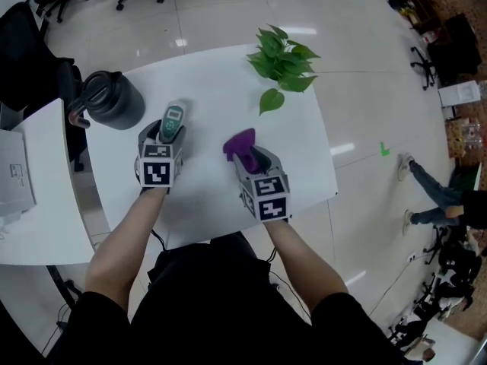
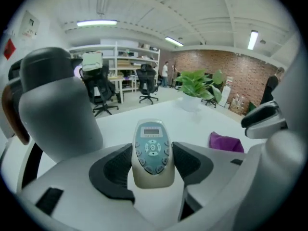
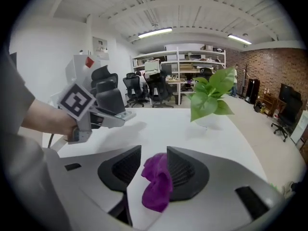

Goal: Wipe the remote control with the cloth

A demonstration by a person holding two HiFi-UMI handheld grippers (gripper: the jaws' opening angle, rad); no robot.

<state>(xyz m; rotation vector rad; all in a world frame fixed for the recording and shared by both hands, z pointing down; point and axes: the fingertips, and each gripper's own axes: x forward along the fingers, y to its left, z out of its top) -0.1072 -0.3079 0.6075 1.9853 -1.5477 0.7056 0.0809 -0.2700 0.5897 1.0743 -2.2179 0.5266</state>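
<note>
The remote control (image 1: 173,120), grey-green with a small screen, sticks out ahead of my left gripper (image 1: 163,134) over the white table (image 1: 213,82). In the left gripper view the remote control (image 2: 153,153) sits buttons up, and both pads of the left gripper (image 2: 153,161) press on its sides. The purple cloth (image 1: 240,141) lies bunched at the tips of my right gripper (image 1: 249,158). In the right gripper view the cloth (image 3: 158,182) hangs between the jaws of the right gripper (image 3: 154,165), leaning on the right pad with a gap at the left pad.
A dark grey jug (image 1: 110,99) stands at the table's far left, close beside the left gripper. A potted green plant (image 1: 281,59) stands at the far edge. A second white desk (image 1: 30,196) lies to the left. Someone's legs (image 1: 430,192) show on the floor at the right.
</note>
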